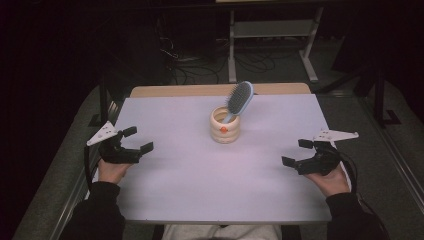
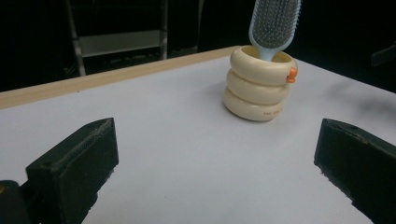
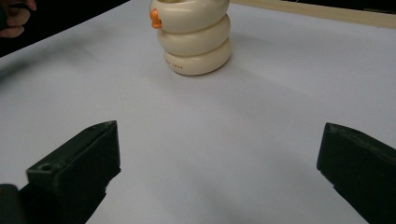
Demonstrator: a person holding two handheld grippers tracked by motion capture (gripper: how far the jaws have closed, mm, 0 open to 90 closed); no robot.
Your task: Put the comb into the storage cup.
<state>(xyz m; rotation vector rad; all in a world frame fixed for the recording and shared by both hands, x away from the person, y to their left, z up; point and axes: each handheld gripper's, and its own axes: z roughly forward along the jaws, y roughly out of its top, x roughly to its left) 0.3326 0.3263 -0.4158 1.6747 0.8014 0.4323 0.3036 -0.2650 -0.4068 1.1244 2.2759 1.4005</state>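
So nearest to me are my own two hands, sleeves coming in from the bottom of the high view. My left gripper [image 1: 137, 139] sits at the left edge of the table [image 1: 200, 190], and my right gripper [image 1: 297, 152] sits over by the right edge. Both are released: jaws spread wide, nothing between them, just bare white tabletop showing in the gap in each gripper view. They're well apart from each other and both point in toward the middle.

Further out, about centre of the table and a bit toward the far side, there's the cup [image 1: 224, 125]. It's a cream thing that looks like three fat rings stacked up, standing upright, with a little orange knob on the side near the rim and some tiny red lettering on the bottom ring that I can't read. Neither gripper is touching it.

Standing in the cup is the hairbrush [image 1: 239, 97], light blue, handle down inside, bristle head sticking up above the rim and tilted to the right in the high view.

Beyond that, the table's wooden far edge shows, then a dark floor with cables [image 1: 200, 65] and a metal frame [image 1: 272, 30].
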